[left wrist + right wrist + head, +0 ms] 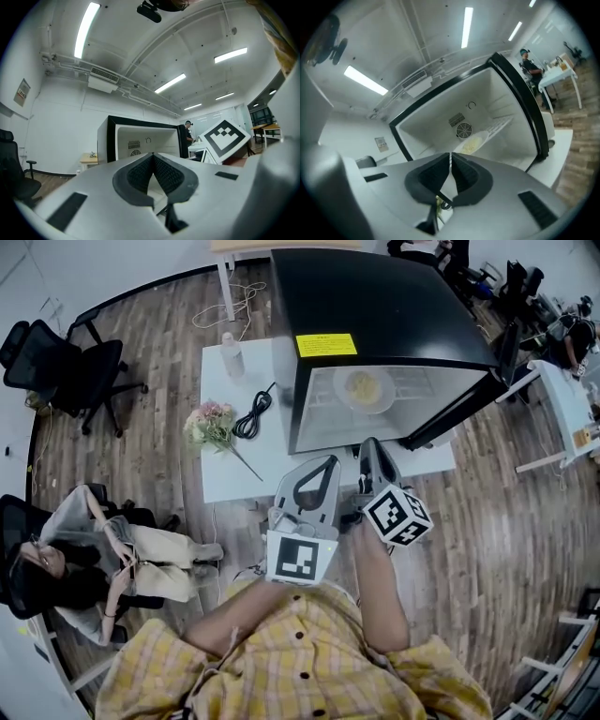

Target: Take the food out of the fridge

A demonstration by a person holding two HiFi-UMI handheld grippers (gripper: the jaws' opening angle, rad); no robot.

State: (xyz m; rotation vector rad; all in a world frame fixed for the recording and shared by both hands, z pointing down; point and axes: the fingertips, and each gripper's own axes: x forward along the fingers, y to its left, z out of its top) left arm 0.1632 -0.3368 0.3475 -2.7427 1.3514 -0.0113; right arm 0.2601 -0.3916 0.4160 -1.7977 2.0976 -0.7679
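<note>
A black mini fridge [375,306] stands on a white table [234,479] with its door [469,399] swung open to the right. Inside, on a wire shelf, sits a white plate of pale yellow food [364,388]; the right gripper view also shows the plate [472,143], below the rear fan. My left gripper [328,461] is shut and empty, just in front of the fridge's lower left corner. My right gripper [368,444] is also shut with nothing held, at the front edge of the opening. In the left gripper view the jaws [153,155] meet before the fridge [140,140]; the plate is hidden there.
On the table left of the fridge lie a bunch of flowers [211,423], a coiled black cable [251,415] and a clear bottle [232,354]. A seated person [94,559] and black office chairs [66,362] are at the left. More desks stand at the right.
</note>
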